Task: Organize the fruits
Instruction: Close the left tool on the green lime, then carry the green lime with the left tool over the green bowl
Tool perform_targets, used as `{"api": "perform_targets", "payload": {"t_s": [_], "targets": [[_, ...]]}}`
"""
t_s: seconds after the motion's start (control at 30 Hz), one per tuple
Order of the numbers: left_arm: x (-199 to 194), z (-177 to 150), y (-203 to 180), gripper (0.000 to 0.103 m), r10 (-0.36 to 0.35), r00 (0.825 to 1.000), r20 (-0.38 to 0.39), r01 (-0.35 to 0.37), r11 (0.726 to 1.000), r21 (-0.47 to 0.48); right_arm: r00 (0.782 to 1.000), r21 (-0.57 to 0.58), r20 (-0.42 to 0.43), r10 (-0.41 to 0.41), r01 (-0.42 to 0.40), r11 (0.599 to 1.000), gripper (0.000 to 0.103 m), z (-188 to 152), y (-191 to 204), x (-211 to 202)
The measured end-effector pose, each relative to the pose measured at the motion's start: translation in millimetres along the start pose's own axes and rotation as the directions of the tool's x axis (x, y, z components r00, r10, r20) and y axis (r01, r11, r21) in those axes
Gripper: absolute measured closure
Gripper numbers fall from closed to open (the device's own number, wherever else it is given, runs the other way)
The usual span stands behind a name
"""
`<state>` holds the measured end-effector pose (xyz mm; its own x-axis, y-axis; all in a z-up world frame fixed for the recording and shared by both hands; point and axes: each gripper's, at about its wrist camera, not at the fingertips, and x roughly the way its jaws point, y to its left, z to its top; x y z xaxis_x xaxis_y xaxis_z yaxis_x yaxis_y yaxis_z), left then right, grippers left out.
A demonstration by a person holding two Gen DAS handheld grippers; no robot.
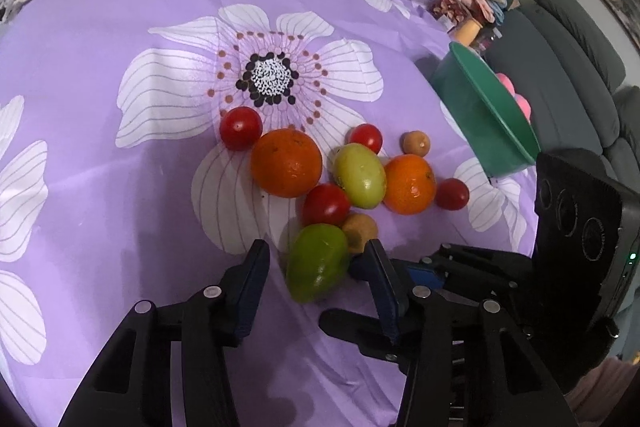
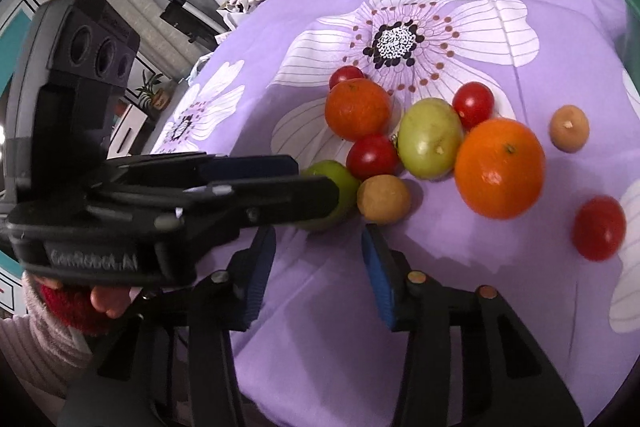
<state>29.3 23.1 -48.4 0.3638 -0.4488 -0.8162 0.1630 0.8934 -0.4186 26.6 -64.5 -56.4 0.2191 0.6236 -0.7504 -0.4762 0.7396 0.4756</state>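
Fruit lies clustered on the purple floral cloth (image 1: 120, 187), so the left gripper (image 1: 316, 259) straddles the nearest green fruit (image 1: 316, 263) at 6 o'clock, narrow jaws flanking it for pickup, while the right gripper (image 2: 320, 247), narrowed and empty, waits below the brown fruit (image 2: 383, 199).

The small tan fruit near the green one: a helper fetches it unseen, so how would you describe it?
On the purple flowered cloth, find the fruit cluster. At its near edge lies a small tan fruit, touching the green fruit. It is dull brown-yellow, unlike its glossy red neighbour.

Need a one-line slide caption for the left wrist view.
Left gripper straddles a green fruit beside oranges and tomatoes on a purple floral cloth.
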Motion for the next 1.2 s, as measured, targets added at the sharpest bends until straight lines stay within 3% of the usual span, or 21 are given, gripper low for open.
{"api": "perform_targets", "payload": {"t_s": [0.1,0.17,0.57,0.87,1.2], "targets": [[2.3,0.7,4.0,0.054,-0.018,1.0,-0.014,0.017,1.0,-0.014,1.0,-0.015,-0.001,-0.016,0.016,1.0,0.064,4.1,2.3,4.0],[3.2,0.7,4.6,0.066,-0.021,1.0,-0.02,0.021,1.0,-0.014,1.0,-0.02,-0.003,-0.016,0.016,1.0,0.068,6.0,2.0,6.3],[-4.1,-0.4,-3.7,0.069,0.005,1.0,0.0,-0.005,1.0,0.001,0.998,-0.079,0.049,-0.037,0.041,0.996,0.073,5.6,7.9,-3.1],[-25.7,14.4,-43.6,0.069,0.008,0.998,0.067,-0.014,0.995,0.095,0.984,-0.093,0.169,-0.057,0.074,0.993,0.073,5.6,8.3,-50.2],[-23.7,45.3,-104.3,0.069,-0.019,0.995,0.097,-0.004,0.973,0.229,0.947,-0.042,0.3,-0.116,0.134,0.99,0.073,7.5,-13.8,-103.8]]}}
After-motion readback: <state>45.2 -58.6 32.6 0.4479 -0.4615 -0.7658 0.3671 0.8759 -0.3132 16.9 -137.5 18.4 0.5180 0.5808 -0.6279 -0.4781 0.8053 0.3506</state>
